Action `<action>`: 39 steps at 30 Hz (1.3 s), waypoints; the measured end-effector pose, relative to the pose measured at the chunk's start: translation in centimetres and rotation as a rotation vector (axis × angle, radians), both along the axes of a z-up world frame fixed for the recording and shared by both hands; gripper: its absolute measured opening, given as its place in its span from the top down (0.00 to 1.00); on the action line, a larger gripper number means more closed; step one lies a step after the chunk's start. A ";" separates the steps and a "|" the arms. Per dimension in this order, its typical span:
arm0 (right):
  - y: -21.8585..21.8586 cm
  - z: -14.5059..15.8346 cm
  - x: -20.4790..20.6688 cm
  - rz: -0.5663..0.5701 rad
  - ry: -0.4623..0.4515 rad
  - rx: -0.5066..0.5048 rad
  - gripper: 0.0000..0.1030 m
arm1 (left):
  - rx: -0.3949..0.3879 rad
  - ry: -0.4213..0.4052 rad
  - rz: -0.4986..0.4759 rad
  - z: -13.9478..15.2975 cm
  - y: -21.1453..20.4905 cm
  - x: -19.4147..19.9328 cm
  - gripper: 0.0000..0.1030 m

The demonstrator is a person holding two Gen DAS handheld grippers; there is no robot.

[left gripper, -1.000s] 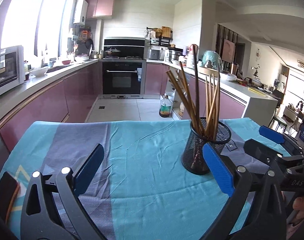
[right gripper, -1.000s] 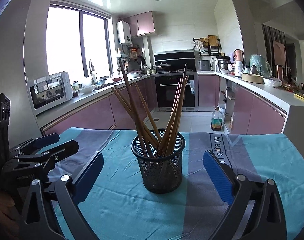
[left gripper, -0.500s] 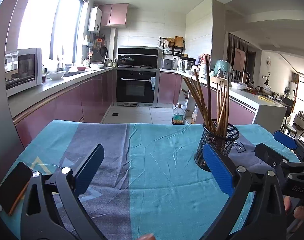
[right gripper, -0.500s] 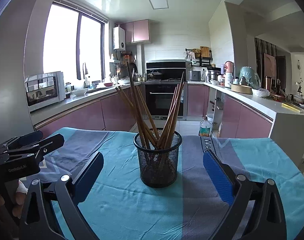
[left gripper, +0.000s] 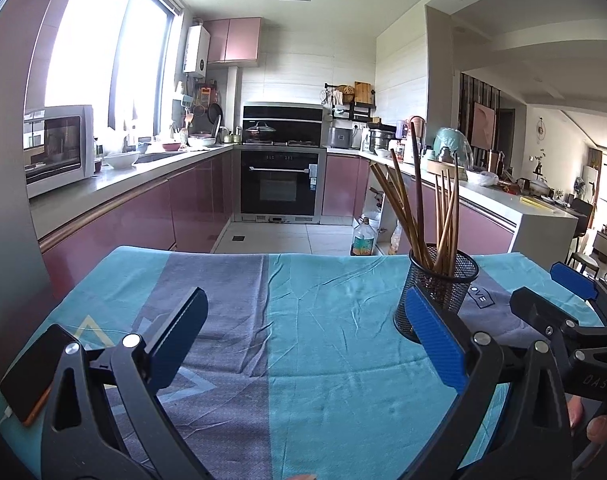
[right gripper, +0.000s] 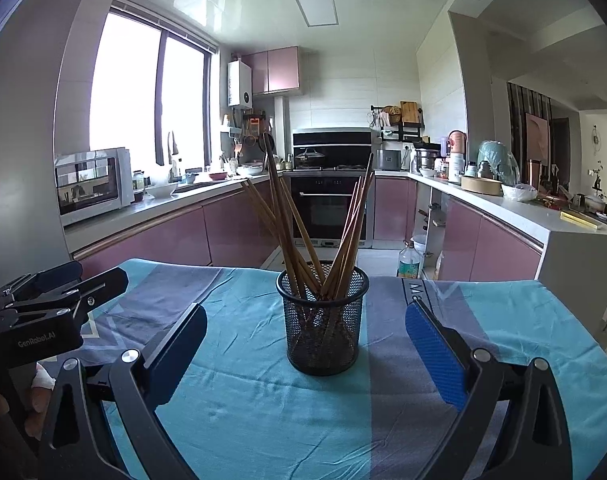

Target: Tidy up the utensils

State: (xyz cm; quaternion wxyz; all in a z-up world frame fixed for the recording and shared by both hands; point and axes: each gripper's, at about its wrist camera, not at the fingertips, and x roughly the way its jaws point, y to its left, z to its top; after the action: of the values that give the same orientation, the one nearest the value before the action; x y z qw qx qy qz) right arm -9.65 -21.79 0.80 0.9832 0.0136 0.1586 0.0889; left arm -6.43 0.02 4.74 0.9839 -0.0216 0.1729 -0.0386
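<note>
A black mesh cup point(right gripper: 322, 322) stands upright on the blue and grey cloth point(right gripper: 263, 408), with several brown chopsticks point(right gripper: 335, 240) standing in it. My right gripper point(right gripper: 303, 344) is open and empty, a little back from the cup, which lies straight ahead between its fingers. My left gripper point(left gripper: 303, 340) is open and empty over the cloth; the cup point(left gripper: 437, 292) with its chopsticks point(left gripper: 427, 208) stands just beyond its right finger point(left gripper: 435, 344). Each gripper shows at the edge of the other's view.
A dark phone point(left gripper: 29, 372) lies on the cloth by the left gripper's left finger. Beyond the table's far edge lie the kitchen floor, purple cabinets, an oven point(left gripper: 281, 188) and a bottle point(left gripper: 361, 236) on the floor.
Both grippers have drawn back from the cup and tilted up. The cup now looks smaller and farther in both views. Both grippers stay open.
</note>
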 end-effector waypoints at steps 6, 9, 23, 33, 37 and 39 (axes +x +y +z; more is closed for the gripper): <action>0.1 0.0 0.0 -0.003 -0.005 -0.003 0.07 | 0.001 -0.004 0.002 0.0 -0.1 -0.2 0.06; 0.1 -0.1 0.0 -0.004 -0.003 0.002 0.07 | 0.004 -0.007 0.004 0.0 -0.1 -0.3 0.06; -0.6 -0.6 -0.2 -0.025 -0.019 0.030 0.07 | 0.007 -0.023 0.001 -0.4 -0.4 -0.6 0.06; -0.3 -0.5 -0.8 -0.022 -0.074 0.024 0.07 | 0.001 -0.045 0.005 -0.8 -0.6 -0.8 0.06; -0.3 -0.5 -0.8 -0.029 -0.086 0.024 0.07 | 0.000 -0.055 0.009 -1.0 -0.7 -0.8 0.06; -0.2 -0.5 -0.9 -0.033 -0.092 0.023 0.07 | -0.002 -0.054 0.010 -1.1 -0.7 -0.8 0.06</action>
State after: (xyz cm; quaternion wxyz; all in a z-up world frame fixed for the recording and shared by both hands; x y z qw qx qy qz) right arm -10.52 -22.03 0.26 0.9906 0.0233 0.1119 0.0752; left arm -7.23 -0.70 3.62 0.9884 -0.0226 0.1461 -0.0343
